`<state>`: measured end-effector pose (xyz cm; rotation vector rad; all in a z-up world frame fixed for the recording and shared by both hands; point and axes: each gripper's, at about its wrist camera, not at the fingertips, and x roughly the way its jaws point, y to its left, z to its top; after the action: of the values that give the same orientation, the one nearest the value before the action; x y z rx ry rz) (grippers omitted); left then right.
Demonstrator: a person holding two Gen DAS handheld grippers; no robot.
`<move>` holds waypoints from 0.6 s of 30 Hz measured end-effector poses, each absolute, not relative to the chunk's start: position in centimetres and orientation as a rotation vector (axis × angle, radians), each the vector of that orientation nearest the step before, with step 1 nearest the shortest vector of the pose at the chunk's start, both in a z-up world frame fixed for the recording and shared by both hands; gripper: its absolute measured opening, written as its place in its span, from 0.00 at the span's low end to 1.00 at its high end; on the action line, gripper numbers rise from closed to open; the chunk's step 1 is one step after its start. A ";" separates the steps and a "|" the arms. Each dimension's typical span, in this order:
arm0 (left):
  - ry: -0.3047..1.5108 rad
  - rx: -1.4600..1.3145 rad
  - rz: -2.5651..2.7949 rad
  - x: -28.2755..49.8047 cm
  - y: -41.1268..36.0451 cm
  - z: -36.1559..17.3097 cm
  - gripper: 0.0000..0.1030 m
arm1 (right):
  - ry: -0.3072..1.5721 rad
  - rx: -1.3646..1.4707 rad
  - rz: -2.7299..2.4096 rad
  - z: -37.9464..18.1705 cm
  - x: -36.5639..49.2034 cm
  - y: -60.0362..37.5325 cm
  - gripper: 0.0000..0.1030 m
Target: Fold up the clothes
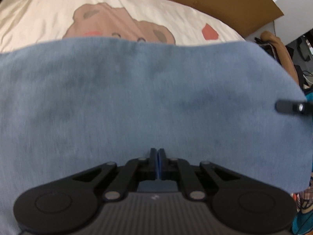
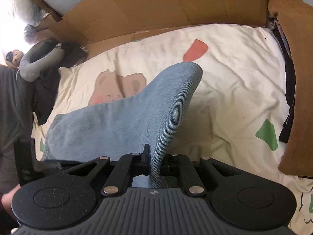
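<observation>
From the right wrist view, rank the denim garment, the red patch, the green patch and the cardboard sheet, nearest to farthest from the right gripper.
1. Denim garment: clamped in the right gripper.
2. Green patch: right, on the bedsheet.
3. Red patch: beyond the garment.
4. Cardboard sheet: behind the bed.

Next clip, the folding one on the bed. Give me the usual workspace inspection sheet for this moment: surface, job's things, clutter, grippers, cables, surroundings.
Surface: bed sheet, cream with bear, red and green patches; wrinkled.
Job's things: blue garment, denim-like weave, lifted off the sheet and spread between both grippers; its far end hangs free above the sheet.
Clutter: dark clothes and a grey rolled item at the bed's left edge.
Grippers: left gripper jaws shut on the garment's near edge; right gripper jaws shut on a bunched edge.
Cables: dark tangle, possibly cables, at the left view's right edge; too blurred to tell.
Surroundings: cardboard sheet along the wall; brown cushion on the right.
</observation>
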<state>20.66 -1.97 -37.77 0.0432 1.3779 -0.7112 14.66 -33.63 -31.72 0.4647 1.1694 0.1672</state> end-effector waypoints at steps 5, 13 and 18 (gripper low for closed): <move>1.364 0.126 -0.735 18.1 -0.7 -37.4 0.04 | 1.191 0.445 0.177 -29.7 15.0 -32.1 0.06; 1.398 0.081 -0.728 17.3 1.7 -37.0 0.04 | 1.217 0.381 0.208 -26.1 15.9 -29.0 0.06; 1.433 0.017 -0.722 18.0 3.7 -35.8 0.04 | 1.234 0.346 0.228 -24.2 16.9 -27.0 0.06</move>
<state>18.02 3.69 -35.84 0.0173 1.4334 -0.7223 16.88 -27.02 -24.22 0.3459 1.2342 0.2278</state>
